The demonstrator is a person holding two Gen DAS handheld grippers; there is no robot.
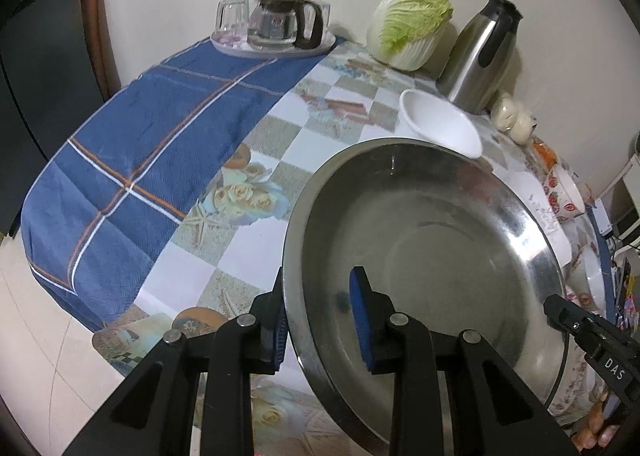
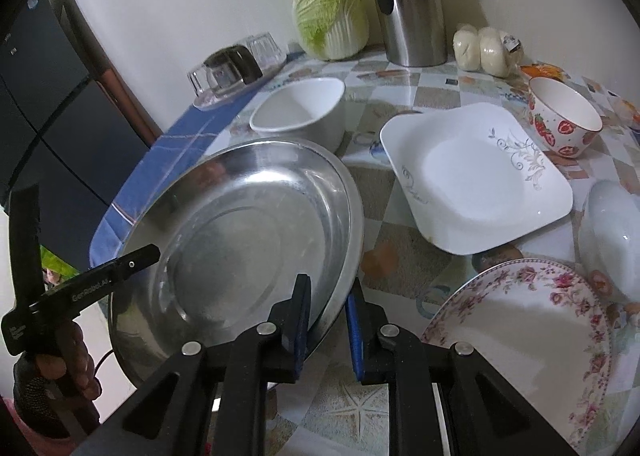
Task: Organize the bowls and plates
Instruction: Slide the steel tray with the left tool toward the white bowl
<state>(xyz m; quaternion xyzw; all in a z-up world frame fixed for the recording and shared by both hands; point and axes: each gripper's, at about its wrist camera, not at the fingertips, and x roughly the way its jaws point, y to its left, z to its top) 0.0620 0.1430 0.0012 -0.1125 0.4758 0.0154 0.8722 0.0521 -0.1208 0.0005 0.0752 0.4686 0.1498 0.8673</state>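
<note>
A big round steel plate [image 1: 440, 236] is held by its rim from two sides, tilted above the checked tablecloth. My left gripper [image 1: 318, 280] is shut on its left rim, one blue pad inside and one outside. My right gripper [image 2: 328, 286] is shut on the right rim of the same steel plate [image 2: 248, 224]. Beyond it stands a white bowl [image 2: 300, 108]. A square white plate [image 2: 472, 176], a strawberry-patterned bowl [image 2: 564, 116], a floral plate [image 2: 520, 336] and another white bowl [image 2: 612, 232] lie to the right.
At the back by the wall stand a cabbage [image 2: 332, 16], a steel thermos jug [image 2: 412, 8], wrapped buns [image 2: 484, 44] and a tray with a glass pot and cups [image 1: 276, 24]. A blue cloth [image 1: 140, 160] hangs over the table's left edge.
</note>
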